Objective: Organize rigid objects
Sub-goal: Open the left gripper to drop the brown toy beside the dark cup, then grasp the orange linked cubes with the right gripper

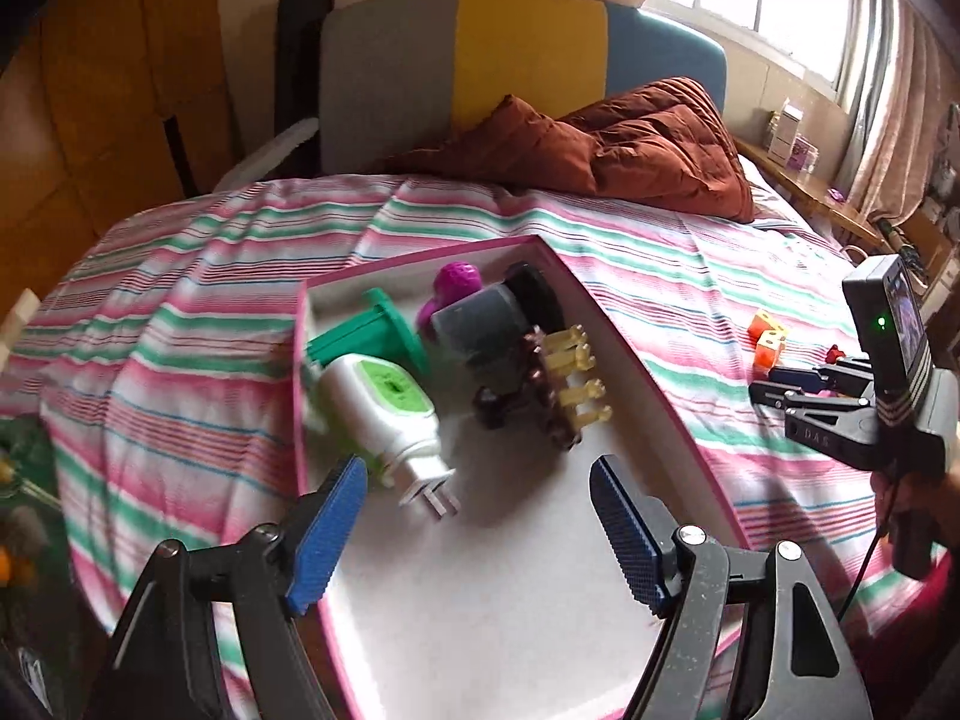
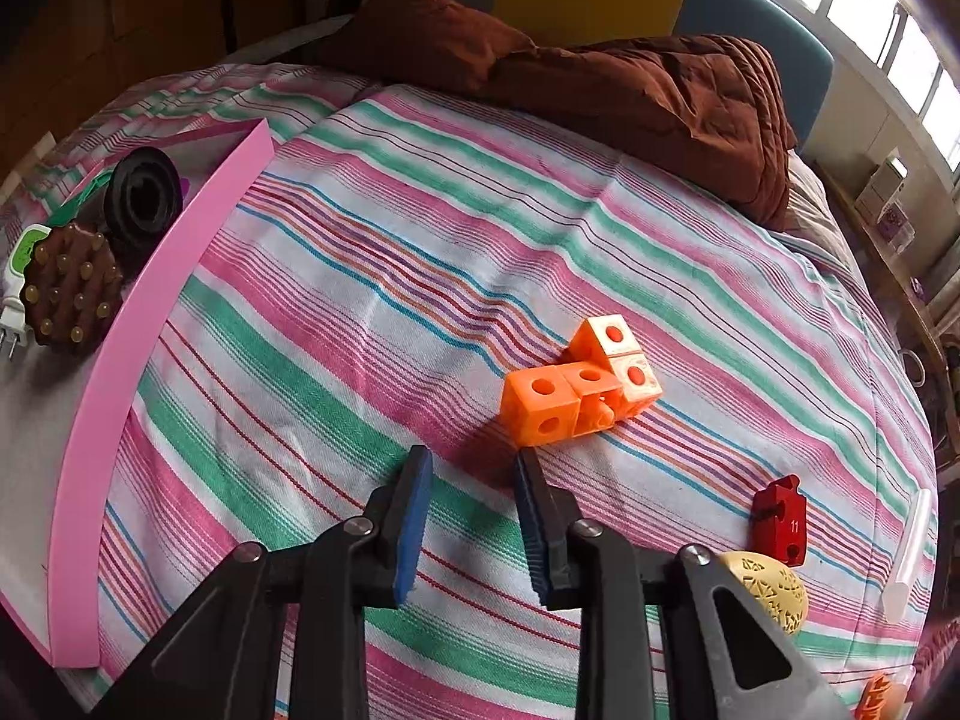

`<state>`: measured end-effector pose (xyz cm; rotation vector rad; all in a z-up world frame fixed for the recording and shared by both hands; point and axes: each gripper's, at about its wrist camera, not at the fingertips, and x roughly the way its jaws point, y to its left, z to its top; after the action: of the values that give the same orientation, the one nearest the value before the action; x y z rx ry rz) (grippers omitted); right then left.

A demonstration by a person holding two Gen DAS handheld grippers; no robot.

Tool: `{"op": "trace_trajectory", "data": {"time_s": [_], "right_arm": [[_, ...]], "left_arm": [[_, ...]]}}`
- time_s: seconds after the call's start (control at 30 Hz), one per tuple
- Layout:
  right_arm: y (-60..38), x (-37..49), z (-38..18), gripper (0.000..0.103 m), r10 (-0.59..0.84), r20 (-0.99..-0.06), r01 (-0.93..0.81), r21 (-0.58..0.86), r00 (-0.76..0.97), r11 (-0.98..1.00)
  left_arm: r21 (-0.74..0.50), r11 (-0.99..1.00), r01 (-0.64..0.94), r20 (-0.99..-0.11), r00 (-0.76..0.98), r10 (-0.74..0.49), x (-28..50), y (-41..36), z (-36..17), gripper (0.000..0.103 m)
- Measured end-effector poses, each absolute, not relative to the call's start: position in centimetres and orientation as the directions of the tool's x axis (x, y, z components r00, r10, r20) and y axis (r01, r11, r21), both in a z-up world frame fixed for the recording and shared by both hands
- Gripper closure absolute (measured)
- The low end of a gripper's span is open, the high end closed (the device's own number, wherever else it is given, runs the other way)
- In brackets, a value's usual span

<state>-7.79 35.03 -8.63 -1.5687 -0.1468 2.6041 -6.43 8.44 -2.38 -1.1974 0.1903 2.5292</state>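
A pink-rimmed box [image 1: 624,324] lies on the striped bed and holds a white and green plug [image 1: 384,408], a green part [image 1: 366,336], a grey and black cylinder [image 1: 480,324], a purple piece [image 1: 456,279] and a brown brush [image 1: 552,384]. My left gripper [image 1: 480,540] is open and empty above the box's near part. My right gripper [image 2: 474,534] is open and empty, just short of joined orange cubes [image 2: 576,390] on the bed. It also shows in the left wrist view [image 1: 774,387]. The box edge [image 2: 138,348] is at its left.
A red block [image 2: 777,522], a yellow perforated ball [image 2: 774,594], a white tube [image 2: 909,552] and an orange piece [image 2: 876,696] lie at the right. A brown duvet [image 1: 630,150] is heaped by the headboard. A shelf with small items [image 1: 792,138] runs under the window.
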Motion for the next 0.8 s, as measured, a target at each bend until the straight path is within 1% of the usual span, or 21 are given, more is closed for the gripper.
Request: {"op": "trace_trajectory", "data": {"time_s": [0.13,0.33,0.67,0.8], "right_arm": [[34.7,-7.7,-8.7,0.083,0.138,-0.872,-0.023,-0.145,-0.469,-0.989],[34.9,-7.7,-8.7,0.089,0.128,-0.873,-0.017,-0.136,-0.471,-0.991],[35.2,-8.1,-8.8,0.094,0.096,-0.879,-0.026,-0.095,-0.467,-0.995],[35.3,-8.2,-8.7,0.098,0.074,-0.883,-0.032,-0.067,-0.464,-0.997]], "left_arm": [[0.003,-0.939,-0.345,-0.769,-0.600,0.218,-5.1,7.4,-2.3,0.025],[0.007,-0.942,-0.335,-0.774,-0.599,0.207,-4.1,6.5,-2.4,0.025],[0.002,-0.947,-0.320,-0.775,-0.599,0.201,-3.3,5.8,-2.4,0.025],[0.000,-0.949,-0.317,-0.774,-0.601,0.201,-3.0,5.5,-2.4,0.025]]}}
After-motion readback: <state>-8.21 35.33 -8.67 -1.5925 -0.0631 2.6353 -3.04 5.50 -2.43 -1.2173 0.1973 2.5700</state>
